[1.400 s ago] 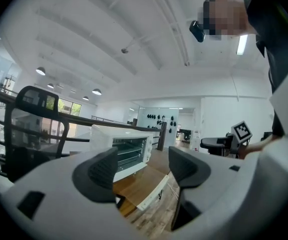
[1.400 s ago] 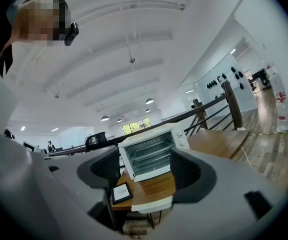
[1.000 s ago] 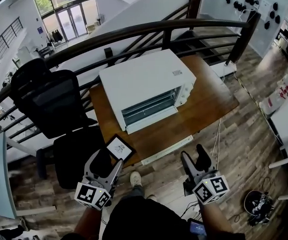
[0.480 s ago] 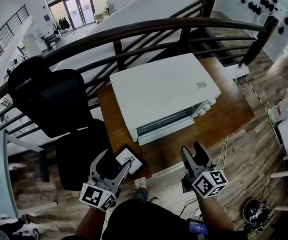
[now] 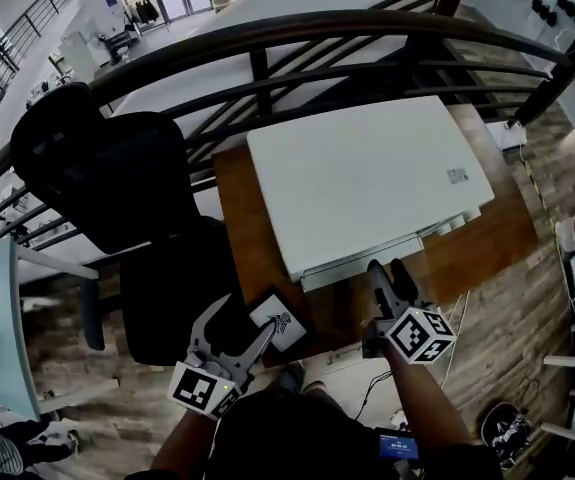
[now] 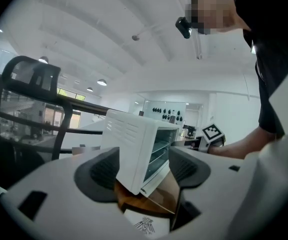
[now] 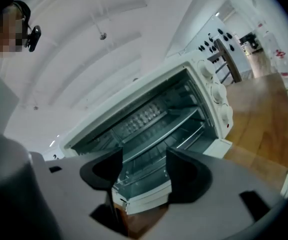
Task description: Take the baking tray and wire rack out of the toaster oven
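The right claw (image 7: 144, 156) was open, and its jaws had just been closing a little. No thing was pressed between them. It pointed at the front of the toaster oven (image 7: 184, 91), close to its lower edge but not touching it. Inside the oven the baking tray (image 7: 161, 134) sat on a shelf, and the wire rack (image 7: 186, 138) was just below it. In the head view this right claw (image 5: 385, 268) was over the front side of the tabletop (image 5: 242, 218), just before the white oven (image 5: 367, 183).

The left claw (image 6: 142, 154) was open too and held nothing. It (image 5: 242, 318) was at the near corner of the tabletop, beside a small white card (image 5: 279, 323) with a dark drawing. A black office chair (image 5: 107, 178) stood to the left of the tabletop, and a dark railing (image 5: 317, 28) ran behind.
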A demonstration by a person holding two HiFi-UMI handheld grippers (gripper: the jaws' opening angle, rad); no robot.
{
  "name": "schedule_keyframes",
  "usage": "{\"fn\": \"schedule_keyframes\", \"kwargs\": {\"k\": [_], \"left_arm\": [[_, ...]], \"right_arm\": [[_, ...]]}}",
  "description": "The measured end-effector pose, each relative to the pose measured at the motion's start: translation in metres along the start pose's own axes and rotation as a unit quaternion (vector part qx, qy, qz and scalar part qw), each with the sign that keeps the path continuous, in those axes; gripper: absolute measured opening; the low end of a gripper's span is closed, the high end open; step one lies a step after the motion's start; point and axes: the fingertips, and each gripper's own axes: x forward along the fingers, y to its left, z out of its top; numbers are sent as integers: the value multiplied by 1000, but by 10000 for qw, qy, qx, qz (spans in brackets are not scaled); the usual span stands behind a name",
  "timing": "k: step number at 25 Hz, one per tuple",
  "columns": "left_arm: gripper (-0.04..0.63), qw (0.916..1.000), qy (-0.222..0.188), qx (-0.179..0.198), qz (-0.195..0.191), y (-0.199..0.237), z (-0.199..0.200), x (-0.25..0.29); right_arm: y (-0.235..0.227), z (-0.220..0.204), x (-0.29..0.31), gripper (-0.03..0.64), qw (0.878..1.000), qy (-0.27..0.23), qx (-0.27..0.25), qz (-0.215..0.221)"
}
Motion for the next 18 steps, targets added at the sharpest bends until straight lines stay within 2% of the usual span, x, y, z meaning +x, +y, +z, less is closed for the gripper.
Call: {"fn": "schedule_keyframes", "kwargs": {"k": [4,9,18], "left_arm": [[310,9999,54,-62,65,3,-4,3],[310,9997,87,-189,161,8,-9,0],[310,9969,19,-286,729,1,4,-3]], "right_arm": [[-6,-1,25,268,9994,-19,359,20],[-19,2,50,258,9915,-95,1294,-114],[-38,6,77,224,9812,66,1928,-89]]}}
